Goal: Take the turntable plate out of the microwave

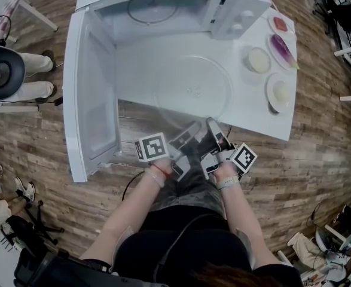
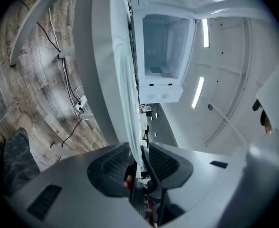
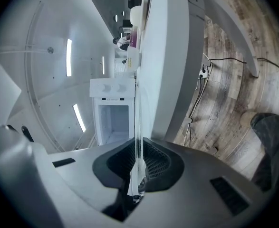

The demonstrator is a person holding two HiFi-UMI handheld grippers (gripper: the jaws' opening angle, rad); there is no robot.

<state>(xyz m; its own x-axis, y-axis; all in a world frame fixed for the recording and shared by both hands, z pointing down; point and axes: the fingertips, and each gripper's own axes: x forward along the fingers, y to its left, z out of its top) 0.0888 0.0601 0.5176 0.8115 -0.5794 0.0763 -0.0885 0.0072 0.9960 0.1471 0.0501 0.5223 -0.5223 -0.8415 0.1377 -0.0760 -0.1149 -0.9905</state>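
**A:** Where is the clear round glass turntable plate (image 1: 193,89) (image 2: 129,103) (image 3: 138,122)?

**B:** It is out of the white microwave (image 1: 163,5). It lies flat over the white table (image 1: 271,127), straight ahead of both claws. Its near rim reaches past the table's edge towards them.

**A:** Which claw has it?

**B:** The right claw (image 1: 214,128) (image 3: 138,148) is clenched on that near rim, with the thin glass edge pinched between its ribbed pads. The left claw (image 1: 189,134) (image 2: 139,151) sits just to the left of it and is released. The rim passes through its gap, but the pads stand clear of the glass.

**A:** Which way does the plate run from them?

**B:** A disc has no long axis, so its plane is what matters. It is level, and both claws meet it edge-on, pointing forward along it, one jaw above the glass and one below.

**A:** And the hands?

**B:** Both forearms reach forward from the waist with the wrists close together and the marker cubes turned outward.

**A:** What does the coming move turn on?

**B:** I'd say the right claw's hold, since it is the only one. I cannot tell whether the glass already rests on the table.
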